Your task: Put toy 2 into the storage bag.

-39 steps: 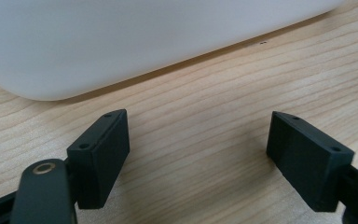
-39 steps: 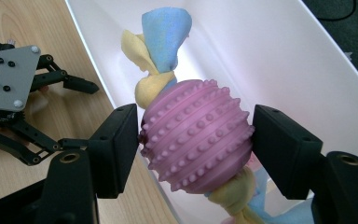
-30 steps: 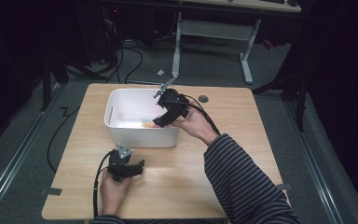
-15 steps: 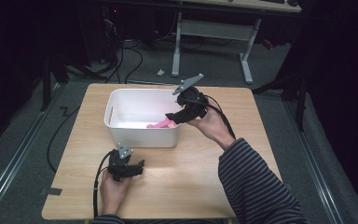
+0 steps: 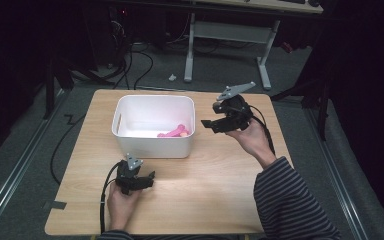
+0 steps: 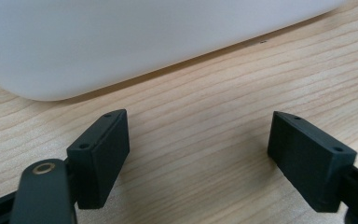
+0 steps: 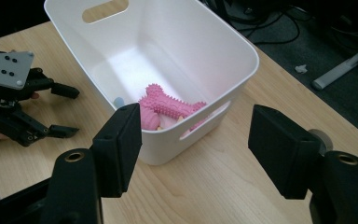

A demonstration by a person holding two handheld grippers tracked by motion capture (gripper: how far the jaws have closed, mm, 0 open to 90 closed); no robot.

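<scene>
With the pink spiked toy (image 7: 170, 108) lying inside the white bin (image 5: 125, 107), the right gripper (image 5: 215, 124) hangs empty and wide-jawed beside it, the drop apparently done, while the left gripper (image 5: 147, 181), also wide, rests before the bin.

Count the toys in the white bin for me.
1 clearly seen: a pink spiky bone toy at the white bin's near end. Pale bits beside it may be more, partly hidden.
</scene>
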